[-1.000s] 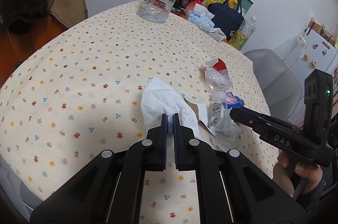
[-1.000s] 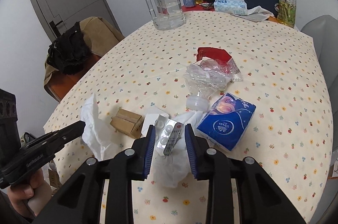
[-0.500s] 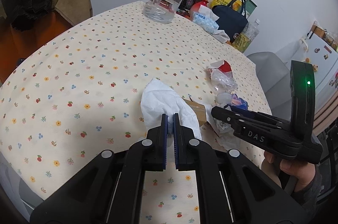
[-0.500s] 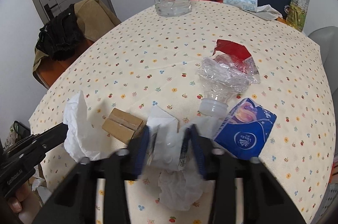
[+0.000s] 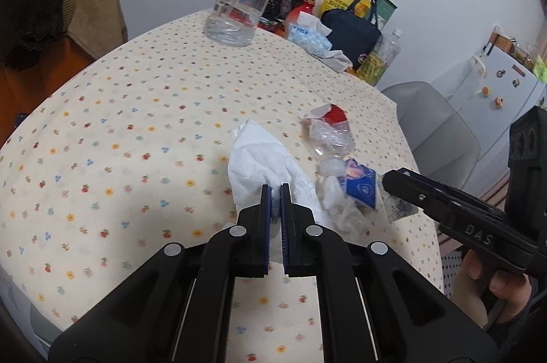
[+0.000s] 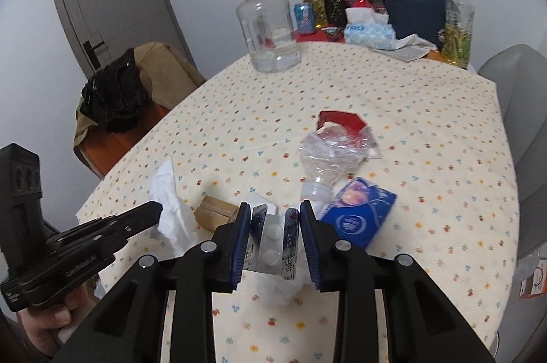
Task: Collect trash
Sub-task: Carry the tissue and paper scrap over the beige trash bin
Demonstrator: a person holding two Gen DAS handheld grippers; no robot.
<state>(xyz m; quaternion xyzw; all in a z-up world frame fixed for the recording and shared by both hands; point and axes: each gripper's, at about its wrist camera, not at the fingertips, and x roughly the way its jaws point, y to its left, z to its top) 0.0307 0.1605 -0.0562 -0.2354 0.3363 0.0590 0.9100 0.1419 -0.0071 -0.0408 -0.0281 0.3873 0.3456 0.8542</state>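
Observation:
My left gripper (image 5: 276, 188) is shut on a crumpled white tissue (image 5: 259, 154), held just above the flowered tablecloth (image 5: 136, 123). The jaws of my right gripper (image 6: 275, 209) are closing on a silver pill blister pack (image 6: 271, 240), which is bent between the pads and lifted off the table. In the right wrist view the left gripper (image 6: 155, 209) and its tissue (image 6: 167, 192) sit at the left. A small brown box (image 6: 215, 216), a blue tissue packet (image 6: 359, 216), a crushed clear bottle (image 6: 328, 157), a red wrapper (image 6: 342, 120) and a white wad (image 6: 277, 287) lie on the cloth.
A big clear water jug (image 6: 270, 31), a tissue box (image 6: 369, 34), a navy bag (image 6: 413, 7) and bottles crowd the far edge. A chair draped with dark clothes (image 6: 116, 96) stands at the left, a grey chair (image 6: 512, 89) at the right.
The right jaws have narrowed onto the blister pack, bent it and raised it off the table. The left gripper keeps its hold on the tissue and has risen slightly.

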